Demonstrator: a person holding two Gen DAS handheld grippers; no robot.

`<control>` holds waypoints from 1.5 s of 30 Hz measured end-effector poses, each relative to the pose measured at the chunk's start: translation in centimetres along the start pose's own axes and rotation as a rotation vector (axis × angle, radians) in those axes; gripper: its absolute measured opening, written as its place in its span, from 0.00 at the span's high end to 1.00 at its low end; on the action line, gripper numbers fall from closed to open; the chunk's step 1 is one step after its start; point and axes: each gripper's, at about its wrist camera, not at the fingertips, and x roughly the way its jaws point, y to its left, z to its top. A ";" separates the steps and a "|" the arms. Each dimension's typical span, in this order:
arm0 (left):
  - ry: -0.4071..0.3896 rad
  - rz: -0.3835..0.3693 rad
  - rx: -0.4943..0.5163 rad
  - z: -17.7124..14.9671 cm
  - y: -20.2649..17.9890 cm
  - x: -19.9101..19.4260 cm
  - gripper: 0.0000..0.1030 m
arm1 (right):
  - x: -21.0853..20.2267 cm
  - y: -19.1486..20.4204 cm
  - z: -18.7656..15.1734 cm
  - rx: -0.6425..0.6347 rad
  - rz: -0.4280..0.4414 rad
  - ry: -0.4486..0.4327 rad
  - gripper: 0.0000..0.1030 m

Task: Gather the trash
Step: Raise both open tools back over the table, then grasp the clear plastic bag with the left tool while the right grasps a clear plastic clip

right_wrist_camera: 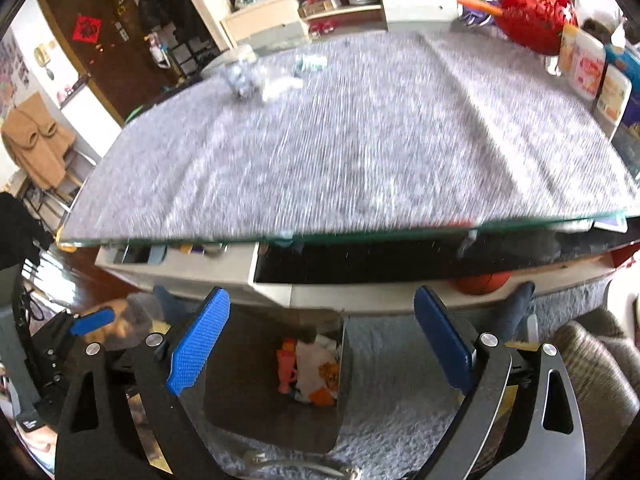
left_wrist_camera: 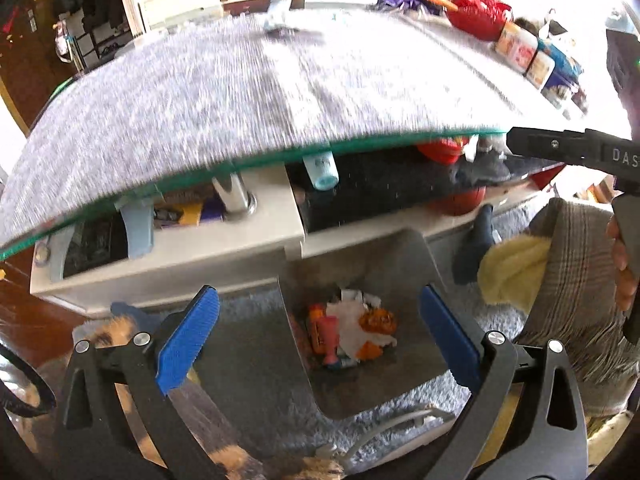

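Below the glass table [left_wrist_camera: 240,92] stands my bin [left_wrist_camera: 404,256], with the trash [left_wrist_camera: 352,328] lying inside it. My left tongs [left_wrist_camera: 320,340] and right tongs [right_wrist_camera: 320,340] are both spread wide, nothing between them. On the right tongs' body I read only "DAS".

A lived-in home, a living room by the look of it. A low glass-topped coffee table [right_wrist_camera: 360,140] stands on a shaggy grey rug [right_wrist_camera: 400,380], with a white TV cabinet [right_wrist_camera: 340,4] full of clutter behind it. A coat [right_wrist_camera: 36,140] hangs by a wooden door [right_wrist_camera: 100,20] bearing a red paper ornament [right_wrist_camera: 86,29], and snack tubs [right_wrist_camera: 588,64] crowd the table's edge.
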 end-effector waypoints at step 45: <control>-0.110 -0.108 0.024 24.5 -0.2 9.5 0.26 | 15.9 0.2 24.3 -0.104 0.048 0.009 0.52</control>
